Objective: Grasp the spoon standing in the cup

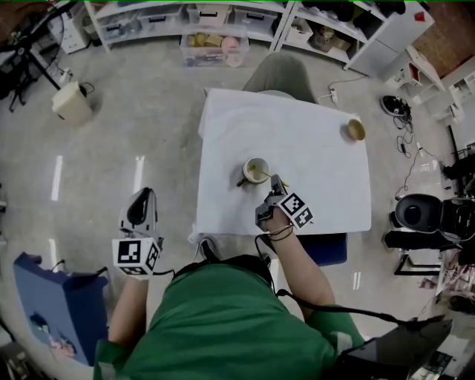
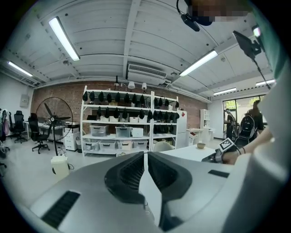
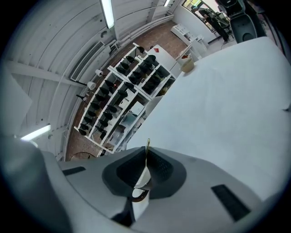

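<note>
A white cup (image 1: 256,170) stands near the front middle of the white table (image 1: 312,159), with a thin gold spoon (image 1: 263,176) leaning in it toward me. My right gripper (image 1: 273,191) reaches in from the front and is shut on the spoon handle. In the right gripper view the handle tip (image 3: 147,146) pokes out between the closed pads, and the cup rim (image 3: 138,194) shows just below them. My left gripper (image 1: 141,211) hangs off the table's left side, over the floor; in the left gripper view its jaws (image 2: 145,159) meet with nothing between them.
A small tan bowl (image 1: 355,130) sits at the table's far right corner. A grey chair (image 1: 282,74) stands behind the table. Shelving with bins (image 1: 215,18) lines the back, a blue case (image 1: 52,304) lies at my left, and office chairs (image 1: 419,215) stand to the right.
</note>
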